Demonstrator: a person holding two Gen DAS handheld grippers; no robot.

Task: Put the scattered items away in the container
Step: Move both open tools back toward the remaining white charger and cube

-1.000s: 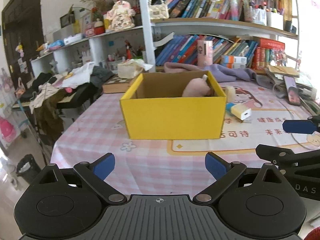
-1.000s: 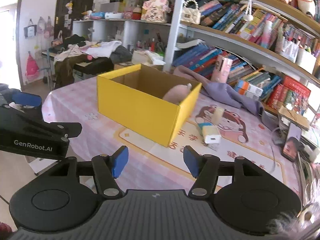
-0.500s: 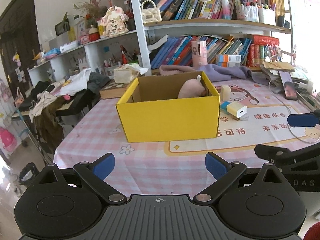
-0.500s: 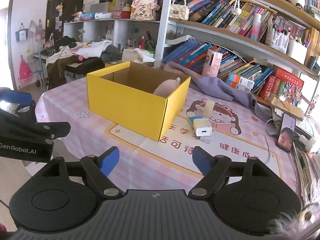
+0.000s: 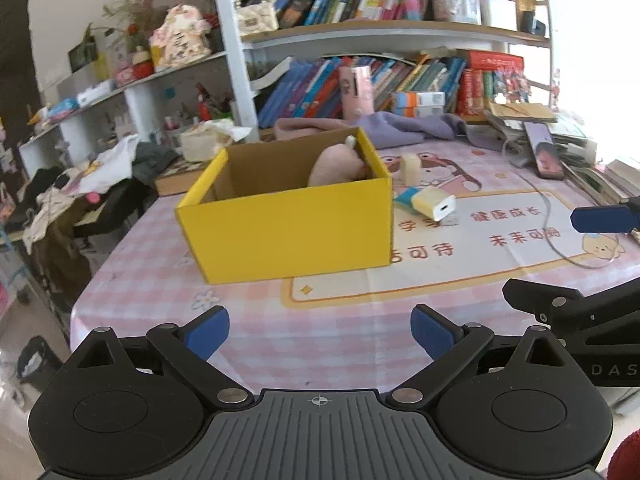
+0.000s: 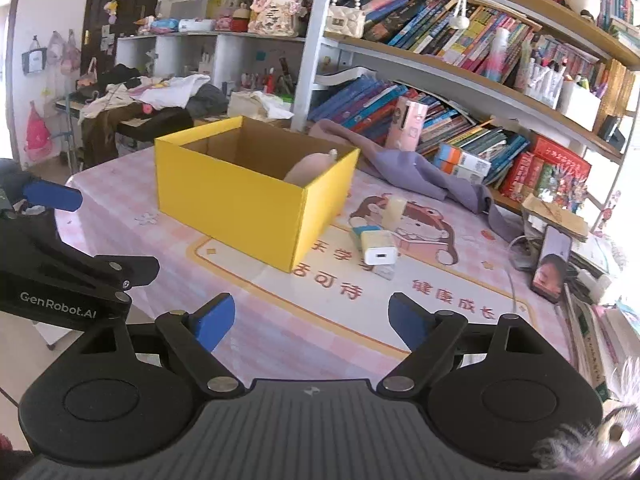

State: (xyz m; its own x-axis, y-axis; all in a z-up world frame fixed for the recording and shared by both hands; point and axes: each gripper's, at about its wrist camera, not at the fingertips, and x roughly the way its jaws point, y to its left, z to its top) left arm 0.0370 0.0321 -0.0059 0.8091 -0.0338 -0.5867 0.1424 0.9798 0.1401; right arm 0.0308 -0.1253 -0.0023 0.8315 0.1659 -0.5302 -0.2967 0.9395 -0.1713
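Item one, the container: a yellow cardboard box (image 5: 288, 228), open-topped, standing upright on the pink checked tablecloth (image 5: 320, 336); its long axis runs across my left view, a long yellow side facing my left gripper (image 5: 320, 332), and in my right view one bottom corner points toward my right gripper (image 6: 312, 320). Item two, already inside the box: a pale pink soft thing (image 5: 336, 168), leaning in the far right corner as my left view has it, its narrow tip up against the box wall. Item three, loose on the printed mat (image 5: 460, 256) just beside the box's short right side: a white charger block (image 6: 379, 251), lying flat, its long axis slanting along that side and its port end turned toward my grippers. Item four, a teal and white flat piece (image 6: 362, 231) — partly under the charger block's far end, touching it; I cannot tell what it is. Item five, a small cream block (image 6: 394, 210), upright, just beyond the other two. My left gripper hangs over the near table edge, fingers spread wide with only cloth showing between the blue pads (image 5: 206, 334). My right gripper is opening — nothing between its pads (image 6: 214, 322) either, and it points at the mat below the charger block. Each gripper shows at the edge of the other's view.
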